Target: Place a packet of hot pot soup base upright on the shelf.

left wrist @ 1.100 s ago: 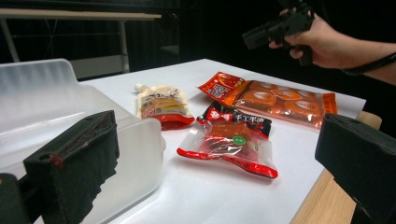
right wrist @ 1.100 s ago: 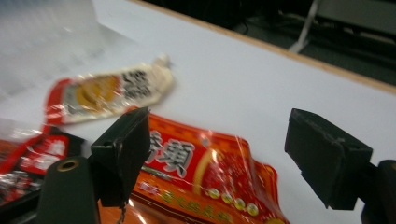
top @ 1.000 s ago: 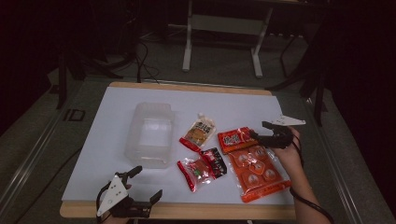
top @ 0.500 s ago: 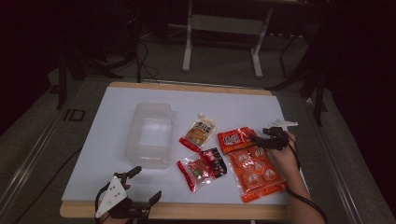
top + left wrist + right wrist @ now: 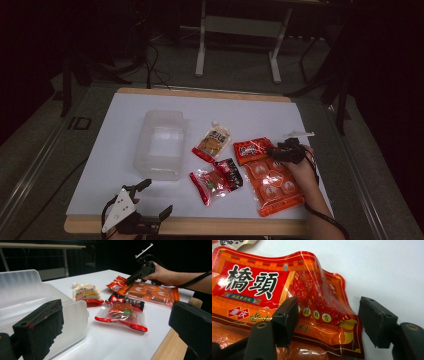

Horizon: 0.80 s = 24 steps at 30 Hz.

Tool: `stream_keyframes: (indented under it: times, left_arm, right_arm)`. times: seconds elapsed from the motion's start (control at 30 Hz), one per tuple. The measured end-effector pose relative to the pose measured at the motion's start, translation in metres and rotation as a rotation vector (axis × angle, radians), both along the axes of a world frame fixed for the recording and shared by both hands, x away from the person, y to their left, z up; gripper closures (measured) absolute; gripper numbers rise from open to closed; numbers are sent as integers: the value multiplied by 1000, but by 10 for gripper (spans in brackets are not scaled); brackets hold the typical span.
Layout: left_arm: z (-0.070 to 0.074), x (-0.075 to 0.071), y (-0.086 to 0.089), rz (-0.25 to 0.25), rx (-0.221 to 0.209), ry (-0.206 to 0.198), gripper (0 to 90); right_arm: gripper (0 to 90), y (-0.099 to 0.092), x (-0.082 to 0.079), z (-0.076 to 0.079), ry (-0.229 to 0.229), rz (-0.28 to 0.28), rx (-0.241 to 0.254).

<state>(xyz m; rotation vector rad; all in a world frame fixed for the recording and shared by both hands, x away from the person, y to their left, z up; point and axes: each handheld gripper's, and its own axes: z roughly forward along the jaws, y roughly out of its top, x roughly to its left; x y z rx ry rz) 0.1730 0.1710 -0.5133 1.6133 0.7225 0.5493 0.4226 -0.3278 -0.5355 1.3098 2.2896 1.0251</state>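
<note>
Your right tongs (image 5: 274, 151) are closing around the red packet (image 5: 251, 149), on the tabletop (image 5: 125, 120) right of the clear box (image 5: 161, 143), pads not pressing yet. Your left tongs (image 5: 152, 200) wait wide open near you.

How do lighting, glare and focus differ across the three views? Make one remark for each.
High view: the white table is lit while the room behind sinks into darkness. Left gripper view: its own left tongs loom large, dark and soft-edged, and the clear plastic box looks milky. Right gripper view: white glare streaks cross the crinkled red sauce packet, whose lettering stays sharp.
</note>
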Motion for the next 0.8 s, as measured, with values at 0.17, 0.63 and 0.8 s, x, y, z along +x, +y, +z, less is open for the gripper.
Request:
stream_keyframes:
  times: [0.17,0.63,0.8]
  left_arm:
    - [0,0,-2,-6,7,0,2]
    - [-1,1,-2,-1,12,2,1]
    - [0,0,-2,-1,14,0,2]
  right_arm:
    - [437,3,-3,1,-7,-3,-17]
    - [751,12,-4,10,12,34,-83]
    - [790,14,-5,12,4,17,-88]
